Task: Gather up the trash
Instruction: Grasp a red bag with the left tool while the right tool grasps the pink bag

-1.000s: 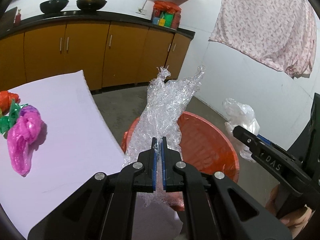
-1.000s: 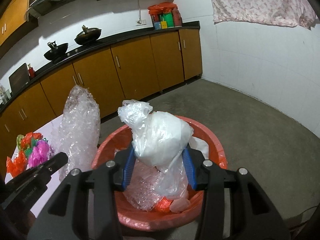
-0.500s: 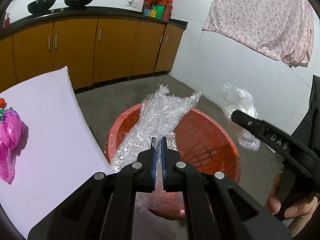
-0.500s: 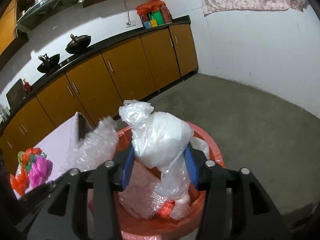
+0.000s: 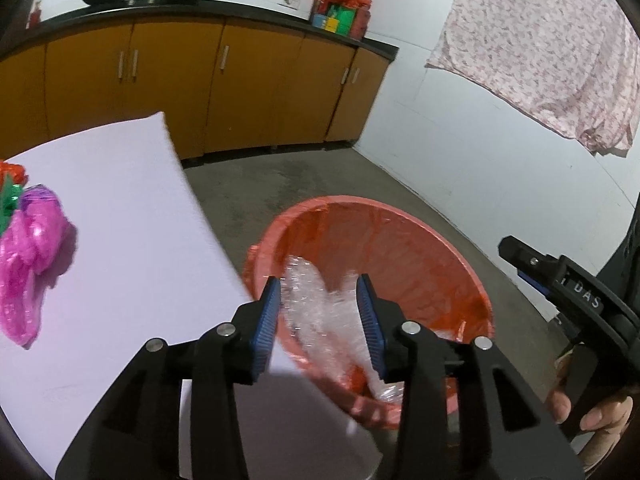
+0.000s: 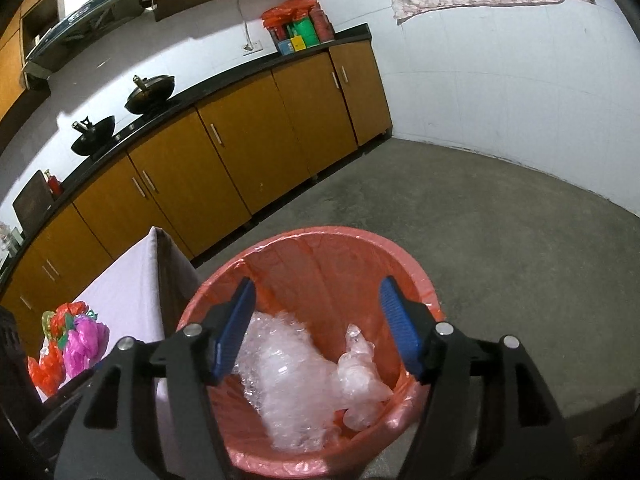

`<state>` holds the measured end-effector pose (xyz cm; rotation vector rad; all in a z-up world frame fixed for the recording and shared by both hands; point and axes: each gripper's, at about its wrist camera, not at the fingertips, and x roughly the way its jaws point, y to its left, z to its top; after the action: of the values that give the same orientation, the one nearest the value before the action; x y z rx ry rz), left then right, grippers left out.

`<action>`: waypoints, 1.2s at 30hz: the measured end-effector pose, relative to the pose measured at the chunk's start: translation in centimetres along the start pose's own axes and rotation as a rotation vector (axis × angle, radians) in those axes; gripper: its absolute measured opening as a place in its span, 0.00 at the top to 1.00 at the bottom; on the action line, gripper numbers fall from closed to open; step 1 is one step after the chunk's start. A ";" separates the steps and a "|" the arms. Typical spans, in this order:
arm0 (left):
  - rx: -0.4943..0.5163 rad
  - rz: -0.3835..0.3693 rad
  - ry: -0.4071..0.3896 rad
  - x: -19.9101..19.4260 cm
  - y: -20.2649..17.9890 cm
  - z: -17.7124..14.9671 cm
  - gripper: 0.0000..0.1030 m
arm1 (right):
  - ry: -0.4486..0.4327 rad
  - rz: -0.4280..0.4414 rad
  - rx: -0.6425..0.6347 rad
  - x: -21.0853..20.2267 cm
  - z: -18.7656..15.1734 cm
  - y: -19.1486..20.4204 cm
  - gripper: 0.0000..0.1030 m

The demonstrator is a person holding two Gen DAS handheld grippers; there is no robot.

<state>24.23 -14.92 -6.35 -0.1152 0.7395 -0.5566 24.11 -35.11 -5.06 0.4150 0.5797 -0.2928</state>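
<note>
A red bin (image 5: 420, 236) lined with a red bag stands on the floor beside the white table (image 5: 120, 216); it also shows in the right wrist view (image 6: 304, 248). Clear bubble wrap (image 5: 320, 312) lies inside it, seen also in the right wrist view (image 6: 280, 376), next to a clear plastic bag (image 6: 360, 376). My left gripper (image 5: 318, 312) is open above the bin. My right gripper (image 6: 316, 328) is open above the bin; it also shows in the left wrist view (image 5: 560, 284). A pink plastic bag (image 5: 28, 256) with green and orange scraps lies on the table.
Orange cabinets (image 6: 240, 148) with a black countertop and two woks (image 6: 150, 90) line the far wall. A patterned cloth (image 5: 540, 52) hangs on the white wall. Grey concrete floor (image 6: 500, 232) surrounds the bin.
Both grippers opened. The bubble wrap dropped from my left gripper into the bin, and the clear bag dropped from my right gripper into the bin.
</note>
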 end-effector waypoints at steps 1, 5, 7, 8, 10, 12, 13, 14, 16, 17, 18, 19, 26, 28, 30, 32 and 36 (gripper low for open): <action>-0.004 0.009 -0.003 -0.2 0.3 0.0 0.60 | 0.000 0.002 -0.007 -0.1 0.0 0.3 0.37; -0.016 0.065 -0.030 -1.9 2.1 -0.4 0.54 | -0.015 -0.005 -0.077 -0.6 -0.6 2.4 0.28; -0.019 0.103 -0.049 -3.0 3.0 -0.6 0.51 | -0.030 -0.015 -0.108 -0.9 -0.9 3.5 0.21; -0.024 0.127 -0.061 -3.7 3.8 -0.7 0.50 | -0.037 -0.018 -0.132 -1.0 -1.1 4.4 0.16; -0.035 0.173 -0.083 -5.0 5.1 -0.9 0.47 | -0.039 -0.012 -0.158 -1.1 -1.4 5.4 0.14; -0.045 0.237 -0.114 -6.6 7.0 -1.1 0.39 | -0.042 -0.001 -0.179 -1.3 -1.8 6.7 0.11; -0.047 0.270 -0.128 -7.2 7.8 -1.2 0.37 | -0.041 0.007 -0.188 -1.3 -1.9 7.2 0.11; -0.051 0.314 -0.146 -8.2 9.0 -1.3 0.34 | -0.033 0.025 -0.202 -1.2 -2.3 8.2 0.10; -0.062 0.388 -0.174 -9.7 11.0 -1.4 0.30 | -0.017 0.056 -0.220 -1.1 -2.7 9.4 0.10; -0.072 0.433 -0.189 -10.6 12.3 -1.5 0.28 | -0.004 0.077 -0.233 -0.9 -3.0 10.3 0.10; -0.084 0.475 -0.203 -11.4 13.5 -1.6 0.25 | 0.008 0.096 -0.245 -0.8 -3.4 11.3 0.10; -0.094 0.507 -0.213 -12.0 14.3 -1.8 0.24 | 0.016 0.112 -0.254 -0.6 -3.6 12.1 0.10; -0.197 0.704 -0.272 -17.4 21.8 -3.5 0.14 | 0.096 0.255 -0.305 0.4 -6.0 19.4 0.10; -0.223 0.733 -0.281 -18.5 23.2 -4.0 0.12 | 0.121 0.287 -0.315 0.8 -6.7 21.4 0.10; -0.247 0.751 -0.287 -19.4 24.6 -4.3 0.10 | 0.151 0.320 -0.322 1.6 -7.5 23.8 0.10; -0.257 0.761 -0.290 -20.0 25.7 -4.5 0.08 | 0.183 0.341 -0.325 2.6 -8.5 26.2 0.10; -0.262 0.773 -0.290 -20.3 26.9 -4.7 0.05 | 0.223 0.350 -0.356 4.6 -10.0 30.3 0.10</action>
<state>20.67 18.91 -5.31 -0.1383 0.5135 0.2925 34.67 -4.70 -6.39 0.1981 0.7488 0.1943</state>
